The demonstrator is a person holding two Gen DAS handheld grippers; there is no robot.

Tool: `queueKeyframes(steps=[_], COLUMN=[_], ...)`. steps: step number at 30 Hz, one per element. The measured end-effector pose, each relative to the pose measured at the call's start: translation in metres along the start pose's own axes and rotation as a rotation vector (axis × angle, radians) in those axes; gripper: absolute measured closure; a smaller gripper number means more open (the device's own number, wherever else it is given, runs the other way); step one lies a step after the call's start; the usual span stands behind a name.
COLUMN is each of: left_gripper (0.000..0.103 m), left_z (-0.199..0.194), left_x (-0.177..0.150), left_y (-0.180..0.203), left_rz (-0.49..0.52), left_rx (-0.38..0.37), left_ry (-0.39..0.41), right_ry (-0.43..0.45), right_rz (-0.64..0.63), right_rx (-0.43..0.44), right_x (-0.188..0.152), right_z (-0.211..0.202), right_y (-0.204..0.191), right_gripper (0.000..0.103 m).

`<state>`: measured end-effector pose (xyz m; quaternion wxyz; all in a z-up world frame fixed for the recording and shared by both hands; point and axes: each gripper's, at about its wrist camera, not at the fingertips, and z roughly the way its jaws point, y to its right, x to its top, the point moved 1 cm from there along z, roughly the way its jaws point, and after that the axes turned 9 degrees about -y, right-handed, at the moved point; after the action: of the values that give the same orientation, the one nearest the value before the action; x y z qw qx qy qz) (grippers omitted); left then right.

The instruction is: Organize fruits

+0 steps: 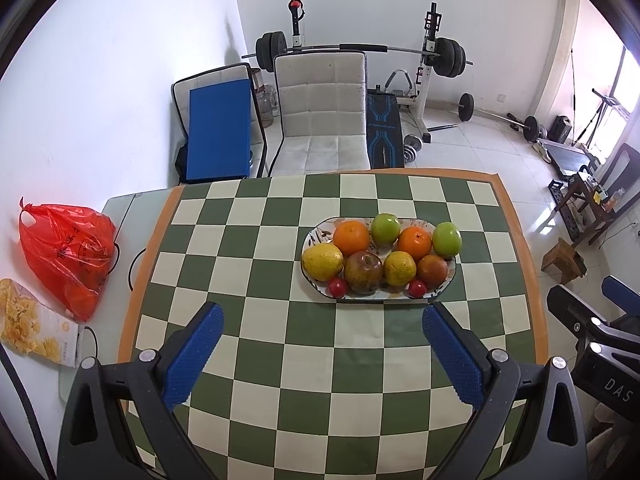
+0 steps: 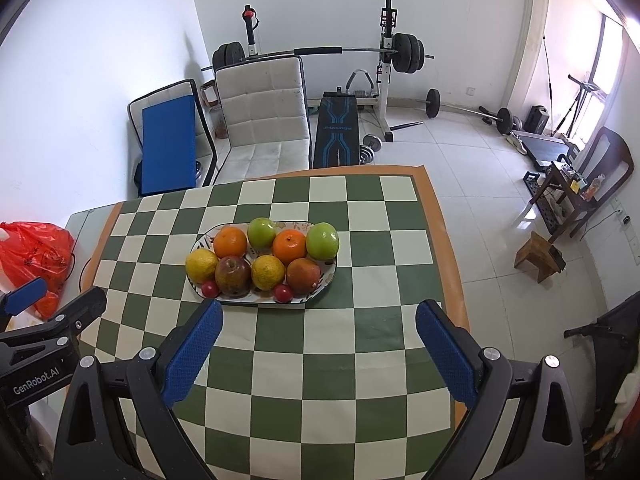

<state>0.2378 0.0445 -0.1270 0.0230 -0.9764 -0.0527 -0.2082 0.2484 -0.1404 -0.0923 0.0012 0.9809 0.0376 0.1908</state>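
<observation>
Orange plastic first: the bag (image 1: 66,256) slumps at the far left, off the checked cloth (image 1: 256,280), with a printed packet (image 1: 36,324) just beside it. Leave both alone; your work is on the oval plate (image 1: 314,236) near the middle of the table.

Your left gripper (image 1: 322,320) hangs above the cloth short of the plate, blue pads spread wide and nothing between them. The right gripper (image 2: 318,318) is the same: wide apart, empty, the plate ahead and to its left.

Reading the plate left to right, the back row runs orange (image 1: 351,237), green apple (image 1: 385,229), orange, green apple; the front row runs lemon (image 1: 322,261), dark red apple (image 1: 363,272), yellow citrus (image 1: 399,268), russet fruit (image 1: 432,271). Two small red fruits (image 1: 338,287) sit at the near rim.

The fruits look grouped and tidy already, so I judge little remains. If you must shift one, take an end fruit, where the pads have room. Come down from above, straddle the widest part, and close gently: round skins slip and neighbours touch. The small red ones would roll off the rim at a nudge, so approach clear of them.
</observation>
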Motion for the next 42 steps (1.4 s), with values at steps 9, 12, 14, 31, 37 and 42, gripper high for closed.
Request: queueKeyframes(steps=[9,12,14,31,37,42], left_gripper=[0.001,0.001,0.001,0.001,0.001,0.001], left_z=[-0.007,-0.008,-0.008,-0.013,-0.015,-0.015], left_x=[0.004,0.003,0.003,0.0,0.001,-0.001], left_y=[0.0,0.0,0.0,0.002,0.002,0.003], left_rz=[0.005,0.007,0.007,0.001,0.001,0.0], left_rx=[0.003,0.003,0.002,-0.002,-0.001,-0.001], left_ry=[0.012,0.013,0.013,0.022,0.025,0.025], right_ry=[0.006,0.003,0.004,0.008,0.012,0.016], right_rz=[0.004,0.006,0.009,-0.002,-0.003,0.0], right_rx=[0.009,0.007,0.007,0.006,0.003,0.002], right_x=[0.0,-0.003,-0.004,-0.004,-0.004,-0.005], right_z=[-0.008,-0.009,-0.01,-0.014,-0.017,-0.021], right_y=[-0.002,-0.001,0.0,-0.001,-0.002,-0.003], right_gripper=[0.004,0.004,0.004,0.004,0.004,0.004])
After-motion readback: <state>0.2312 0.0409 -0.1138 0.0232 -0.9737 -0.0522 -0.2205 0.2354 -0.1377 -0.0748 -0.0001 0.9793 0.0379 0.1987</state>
